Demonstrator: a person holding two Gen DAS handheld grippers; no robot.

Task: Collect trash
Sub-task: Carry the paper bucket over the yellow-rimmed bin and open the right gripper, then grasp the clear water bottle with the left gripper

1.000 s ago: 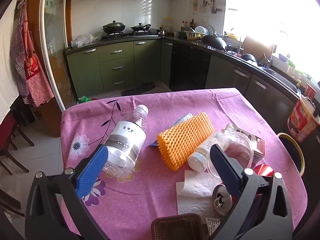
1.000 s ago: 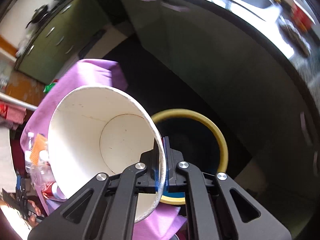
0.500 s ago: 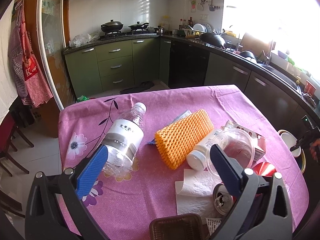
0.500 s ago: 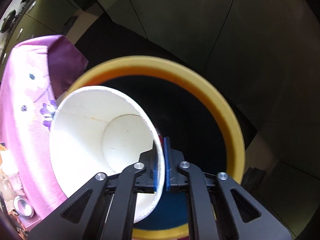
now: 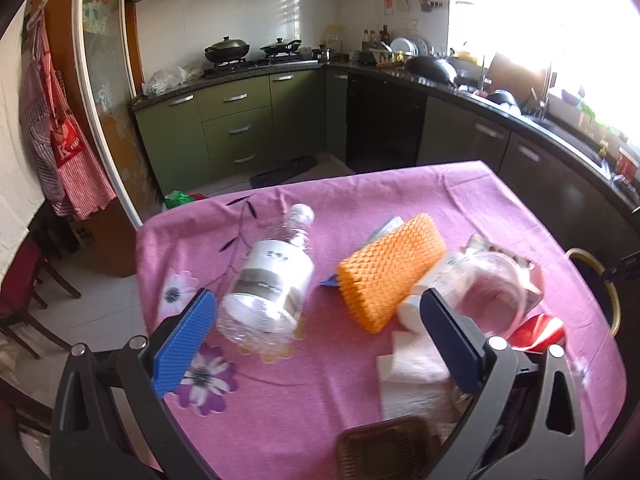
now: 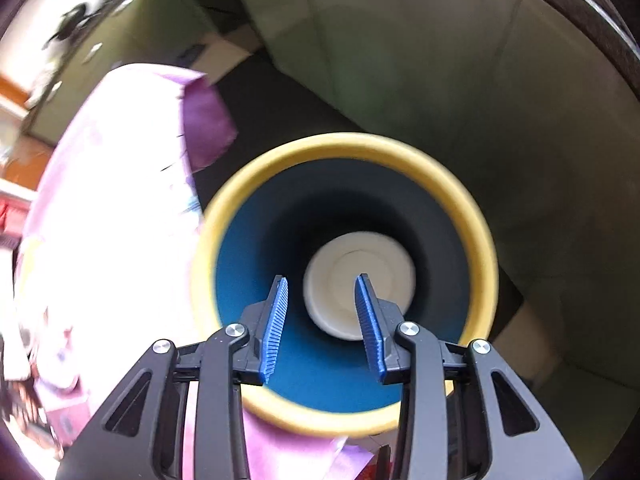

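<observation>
My right gripper (image 6: 322, 284) is open and empty above a dark bin with a yellow rim (image 6: 476, 232). A white paper cup (image 6: 360, 280) lies at the bin's bottom. My left gripper (image 5: 316, 316) is open and empty over the pink-clothed table (image 5: 280, 420). Between and beyond its fingers lie a clear plastic bottle (image 5: 272, 280), an orange foam net (image 5: 390, 272), a small white bottle (image 5: 416, 308), a clear plastic cup (image 5: 492, 296), white napkins (image 5: 416, 380) and a red wrapper (image 5: 540, 328). The bin's rim (image 5: 612, 300) shows at the table's right edge.
A brown tray (image 5: 384, 448) sits at the table's near edge. Green kitchen cabinets (image 5: 240, 128) and a counter run behind and to the right. A dark chair (image 5: 24, 300) stands at the left. The tablecloth's corner (image 6: 200, 120) hangs beside the bin.
My right gripper has opened and let go of the white paper cup, which now lies at the bottom of the bin. The left gripper has shifted only slightly.
</observation>
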